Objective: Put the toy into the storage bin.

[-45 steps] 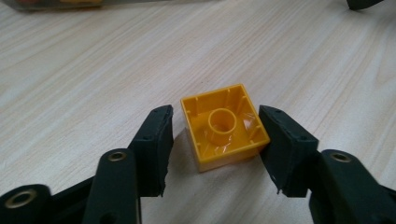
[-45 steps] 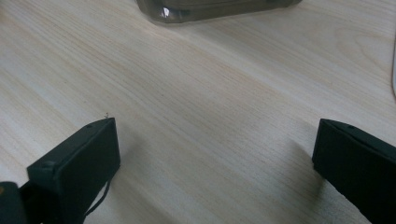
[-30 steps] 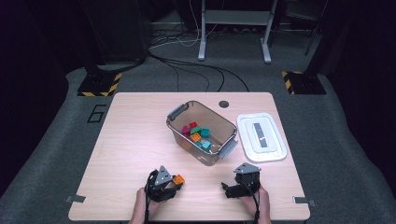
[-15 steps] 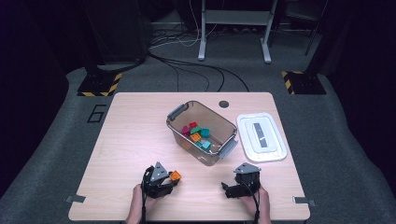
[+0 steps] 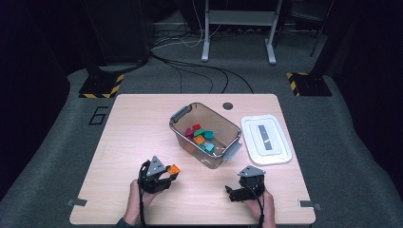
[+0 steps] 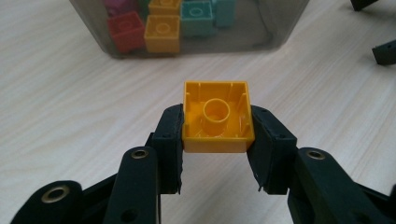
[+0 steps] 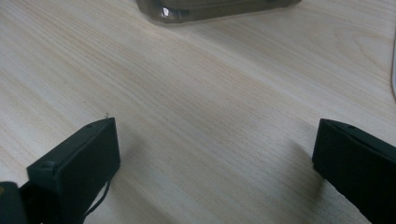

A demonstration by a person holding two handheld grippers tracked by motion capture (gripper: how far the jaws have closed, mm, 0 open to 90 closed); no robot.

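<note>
We note the left gripper [image 6: 217,140] clenched on the square yellow plastic building block [image 6: 217,116] at frame centre, hollow underside toward the camera, presumably bound for the clear plastic bin [image 6: 187,28] along the upper edge. Right gripper [image 7: 215,154] spread wide, empty.

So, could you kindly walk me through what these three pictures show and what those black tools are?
A person at a wooden table holds a hand-held claw in each hand. The high view looks down from above; the other two pictures come from small cameras riding on each claw. The left claw is shut on a yellow brick, hollow side facing the camera. The right claw is open over bare wood, holding nothing. Farther back stands a clear bin with more coloured bricks inside, and its white lid lies on the table beside it.
</note>
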